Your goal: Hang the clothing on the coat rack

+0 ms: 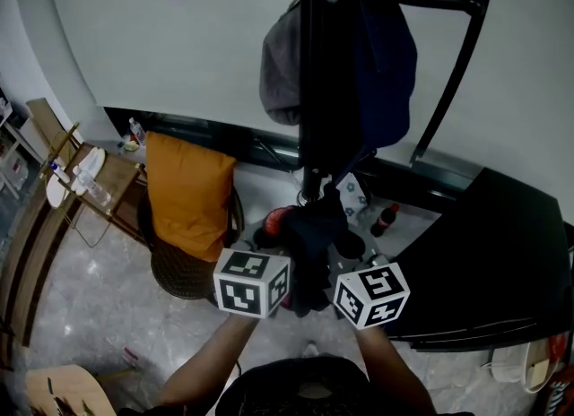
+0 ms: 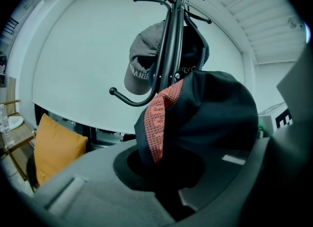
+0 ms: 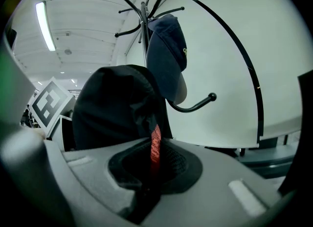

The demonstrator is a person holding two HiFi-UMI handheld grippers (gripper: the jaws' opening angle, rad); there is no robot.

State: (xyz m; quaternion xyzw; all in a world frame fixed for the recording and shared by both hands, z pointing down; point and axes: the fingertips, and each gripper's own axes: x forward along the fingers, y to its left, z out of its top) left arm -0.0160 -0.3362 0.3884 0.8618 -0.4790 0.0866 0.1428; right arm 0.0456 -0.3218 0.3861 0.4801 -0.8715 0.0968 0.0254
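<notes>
A dark garment [image 1: 314,244] with a red knit trim [image 2: 159,118] is bunched between both grippers, low in front of the black coat rack [image 1: 318,73]. My left gripper [image 1: 289,271] is shut on its left side, and cloth fills the jaws in the left gripper view [image 2: 166,196]. Shut on the right side is my right gripper [image 1: 334,273], with a strip of red trim running into the closed jaws [image 3: 146,192]. A grey cap [image 1: 280,69] and a navy cap [image 1: 390,56] hang on the rack's hooks above.
An orange cushion [image 1: 188,195] rests on a dark round chair left of the rack's base. At the right stands a black table [image 1: 502,262]. A cola bottle [image 1: 384,219] is on the floor by the rack. A small wooden side table [image 1: 99,181] sits far left.
</notes>
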